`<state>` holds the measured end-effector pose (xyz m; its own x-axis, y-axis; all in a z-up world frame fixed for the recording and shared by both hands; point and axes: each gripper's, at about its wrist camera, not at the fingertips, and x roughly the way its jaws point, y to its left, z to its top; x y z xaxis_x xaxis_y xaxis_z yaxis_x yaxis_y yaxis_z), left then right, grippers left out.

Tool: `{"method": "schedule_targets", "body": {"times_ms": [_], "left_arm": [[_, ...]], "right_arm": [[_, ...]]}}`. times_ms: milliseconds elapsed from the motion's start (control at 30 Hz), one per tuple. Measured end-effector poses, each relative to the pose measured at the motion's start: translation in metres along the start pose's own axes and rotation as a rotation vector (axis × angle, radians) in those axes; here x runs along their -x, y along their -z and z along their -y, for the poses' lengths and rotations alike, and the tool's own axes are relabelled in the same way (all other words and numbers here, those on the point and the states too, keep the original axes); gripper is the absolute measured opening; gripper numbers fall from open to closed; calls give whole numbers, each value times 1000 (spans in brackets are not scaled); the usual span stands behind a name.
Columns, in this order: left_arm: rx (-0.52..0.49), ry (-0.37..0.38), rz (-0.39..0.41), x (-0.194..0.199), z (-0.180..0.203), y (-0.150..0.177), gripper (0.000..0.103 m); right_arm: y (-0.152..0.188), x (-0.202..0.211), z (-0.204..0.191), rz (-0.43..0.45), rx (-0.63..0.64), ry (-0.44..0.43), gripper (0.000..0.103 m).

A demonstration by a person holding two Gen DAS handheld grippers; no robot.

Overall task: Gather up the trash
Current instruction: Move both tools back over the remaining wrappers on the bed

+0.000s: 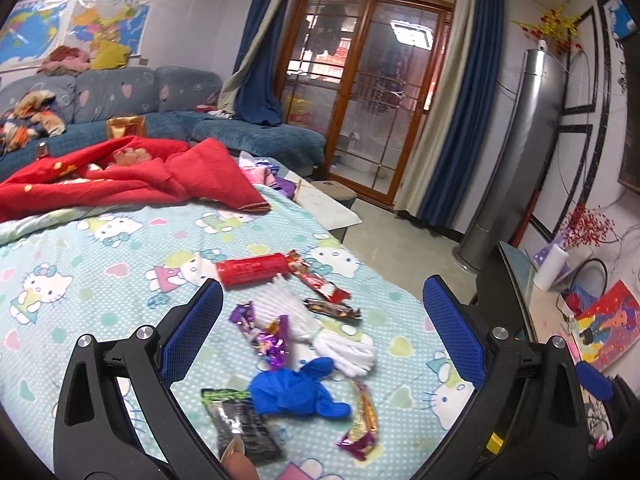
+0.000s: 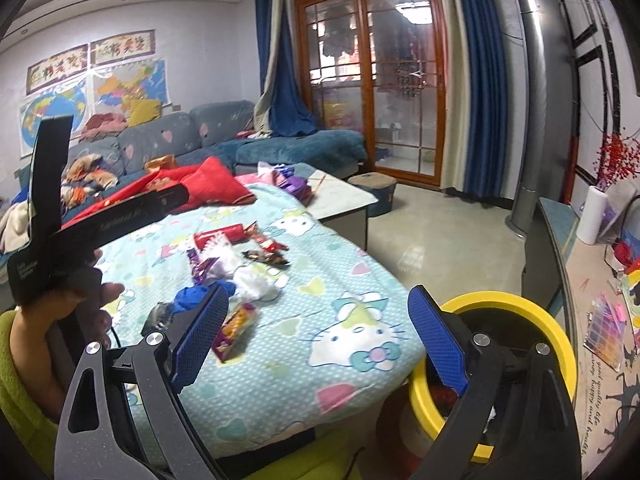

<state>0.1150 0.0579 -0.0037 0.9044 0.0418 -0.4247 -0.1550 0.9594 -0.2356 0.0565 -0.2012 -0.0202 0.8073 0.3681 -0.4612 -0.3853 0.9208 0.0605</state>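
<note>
Your left gripper (image 1: 322, 322) hangs over the pile of trash on the blanket (image 1: 120, 280), its blue fingers spread wide and holding nothing. Between them lie a blue glove (image 1: 298, 388), a white glove (image 1: 348, 350), crumpled purple wrappers (image 1: 266, 334) and a dark packet (image 1: 244, 428) near your fingertip. Beyond those sits a red tube (image 1: 254, 270) touching a red wrapper (image 1: 316, 280), with a brown wrapper (image 1: 332, 308) just beside it. A yellow and purple wrapper (image 1: 362, 420) lies to the right of the blue glove.

Your right gripper (image 2: 316, 334) is also spread and empty, off the near edge of the blanket. Its right finger sits over the yellow-rimmed bin (image 2: 516, 304), which stands just beside the blanket's corner. Your left hand (image 2: 60, 312) shows at the left of that view.
</note>
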Motion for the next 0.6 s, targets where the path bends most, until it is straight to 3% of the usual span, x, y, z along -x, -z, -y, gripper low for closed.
{"method": "schedule_targets", "body": {"times_ms": [600], "left_arm": [[144,-79,-52,-18,-72,1,92]], "right_arm": [[5,-45,-41,-116,20,-72,89]]}}
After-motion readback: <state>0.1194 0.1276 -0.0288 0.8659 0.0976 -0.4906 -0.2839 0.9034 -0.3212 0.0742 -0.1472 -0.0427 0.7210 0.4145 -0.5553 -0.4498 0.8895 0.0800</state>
